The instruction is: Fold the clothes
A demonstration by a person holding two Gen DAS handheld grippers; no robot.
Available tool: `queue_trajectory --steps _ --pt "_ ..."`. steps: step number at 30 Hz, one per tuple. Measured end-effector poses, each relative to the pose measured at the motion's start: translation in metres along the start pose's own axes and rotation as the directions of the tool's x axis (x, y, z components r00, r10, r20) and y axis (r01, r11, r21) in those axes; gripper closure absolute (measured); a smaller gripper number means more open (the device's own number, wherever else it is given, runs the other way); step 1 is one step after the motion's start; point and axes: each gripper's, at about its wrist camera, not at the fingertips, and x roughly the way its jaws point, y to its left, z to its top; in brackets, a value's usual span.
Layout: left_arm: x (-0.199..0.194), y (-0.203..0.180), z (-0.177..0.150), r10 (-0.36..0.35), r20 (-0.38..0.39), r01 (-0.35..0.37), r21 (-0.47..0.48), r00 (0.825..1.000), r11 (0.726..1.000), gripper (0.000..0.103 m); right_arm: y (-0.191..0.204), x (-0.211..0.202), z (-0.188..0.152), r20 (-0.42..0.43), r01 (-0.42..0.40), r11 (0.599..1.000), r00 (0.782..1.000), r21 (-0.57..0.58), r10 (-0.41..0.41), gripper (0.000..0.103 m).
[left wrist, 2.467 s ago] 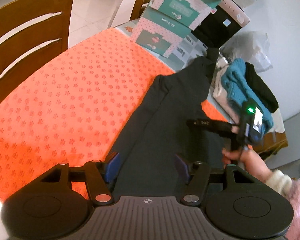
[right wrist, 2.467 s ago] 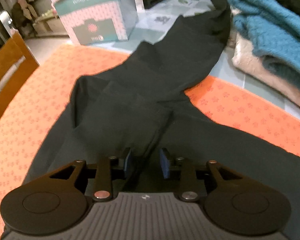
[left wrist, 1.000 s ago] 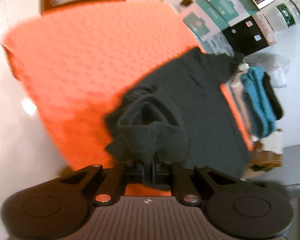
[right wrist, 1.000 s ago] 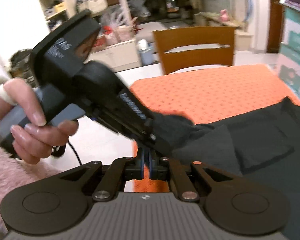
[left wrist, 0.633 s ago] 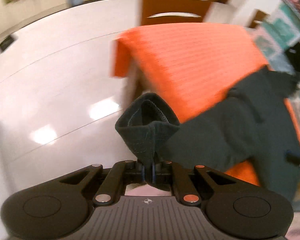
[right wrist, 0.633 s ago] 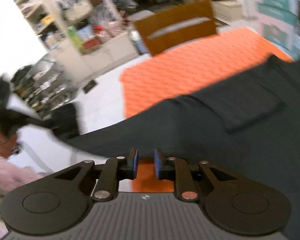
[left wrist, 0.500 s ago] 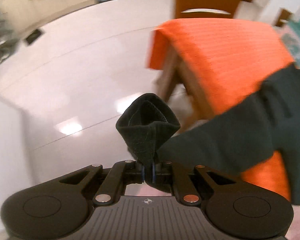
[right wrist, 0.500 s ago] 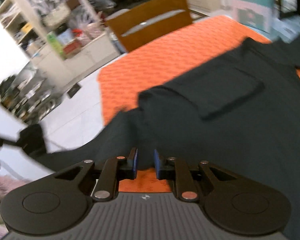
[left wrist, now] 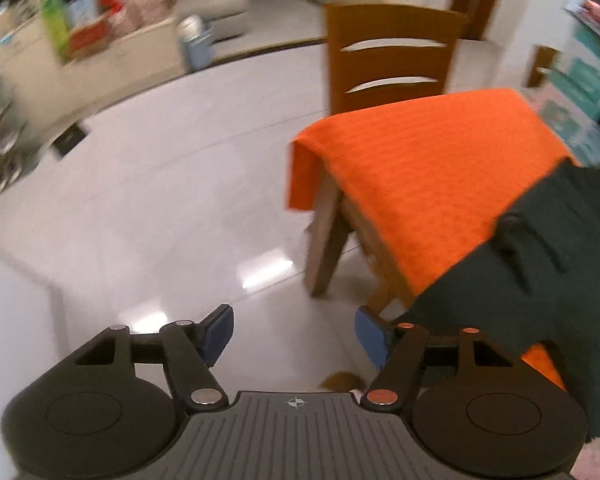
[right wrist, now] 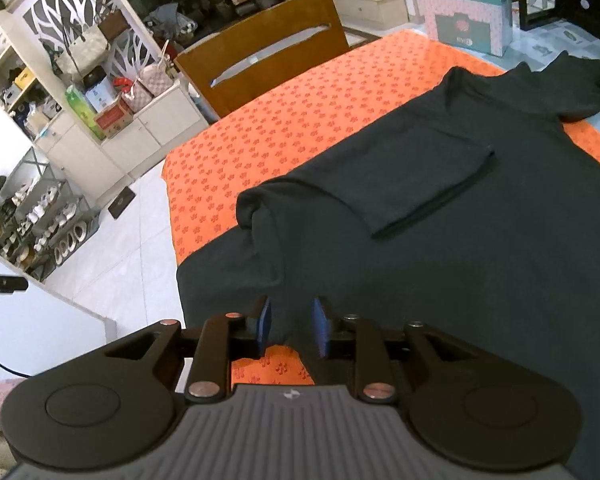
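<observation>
A dark long-sleeved top [right wrist: 440, 248] lies spread on the orange paw-print tablecloth [right wrist: 300, 120], one sleeve [right wrist: 432, 184] folded across its body. Its near hem hangs over the table's front edge. My right gripper [right wrist: 291, 328] is at that hem, slightly open, with the cloth edge lying loose between its blue pads [right wrist: 263, 330]. My left gripper [left wrist: 295, 334] is wide open and holds nothing. It hovers over the white floor, left of the table corner, and the top [left wrist: 540, 280] is off to its right on the tablecloth [left wrist: 420, 168].
A wooden chair [right wrist: 260, 52] stands at the table's far side, also visible as the chair [left wrist: 388, 60] in the left wrist view. Pink and teal boxes [right wrist: 464, 12] sit at the back of the table. White cabinets and a shoe rack [right wrist: 40, 216] line the room's left.
My left gripper let go of the bunched cloth, opened wide and swung out over the floor. My right gripper went from shut to slightly open. The top now lies flatter.
</observation>
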Motion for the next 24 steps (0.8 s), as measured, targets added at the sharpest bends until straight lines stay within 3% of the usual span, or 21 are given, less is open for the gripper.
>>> queue_trajectory --steps 4,9,17,24 --pt "0.004 -0.037 0.022 -0.082 0.026 0.078 0.123 0.996 0.989 0.028 -0.002 -0.007 -0.001 0.035 0.025 0.999 0.999 0.037 -0.027 0.071" --pt "0.016 -0.080 0.043 -0.176 0.027 0.162 0.266 0.984 0.950 0.026 -0.007 -0.015 -0.003 0.077 0.061 0.994 0.995 0.094 -0.068 0.069" --pt "0.054 -0.132 0.085 -0.320 -0.030 0.302 0.425 0.947 0.853 0.025 -0.013 -0.015 -0.004 0.122 0.162 0.956 0.973 0.244 -0.196 0.067" --pt "0.092 -0.171 0.131 -0.421 -0.107 0.409 0.538 0.901 0.737 0.025 -0.010 0.003 0.004 0.132 0.239 0.883 0.940 0.403 -0.315 0.062"
